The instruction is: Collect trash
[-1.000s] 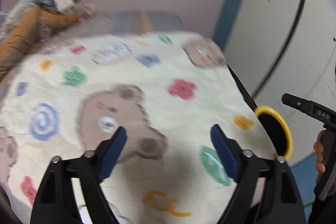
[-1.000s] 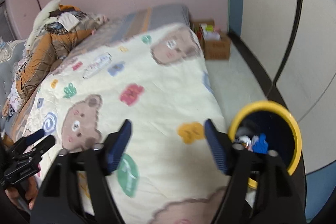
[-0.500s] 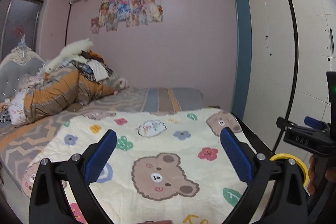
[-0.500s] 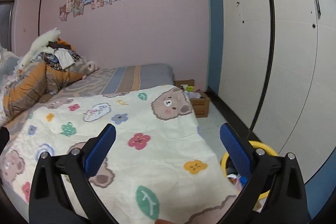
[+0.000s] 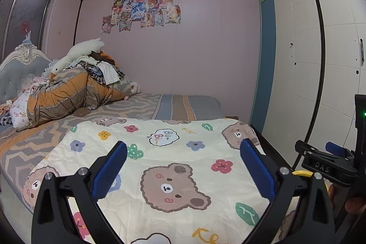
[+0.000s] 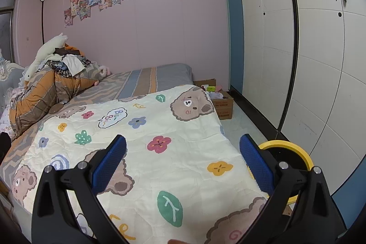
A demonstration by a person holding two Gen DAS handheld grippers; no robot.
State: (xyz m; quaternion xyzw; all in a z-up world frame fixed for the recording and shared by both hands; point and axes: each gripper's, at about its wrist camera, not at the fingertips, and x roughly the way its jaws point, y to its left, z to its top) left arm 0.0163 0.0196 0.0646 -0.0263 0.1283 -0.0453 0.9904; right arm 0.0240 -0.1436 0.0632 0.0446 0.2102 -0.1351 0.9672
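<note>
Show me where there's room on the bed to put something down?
The bear quilt lies bare, from the striped sheet to both open claws. The clothes heap crowds the headboard end. Floor strip between bed and wardrobe holds a yellow-rimmed bin and cardboard box.

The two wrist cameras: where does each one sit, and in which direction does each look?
Left wrist: sits on the left gripper, looks along its open blue fingers across the bear quilt toward the pink wall; the right gripper and part of a hand show at the right edge.
Right wrist: sits on the right gripper, faces the same way, open fingers in front, yellow-rimmed bin on the floor beside the bed.
Shared: quilt, posters, wardrobe, bin rim.
</note>
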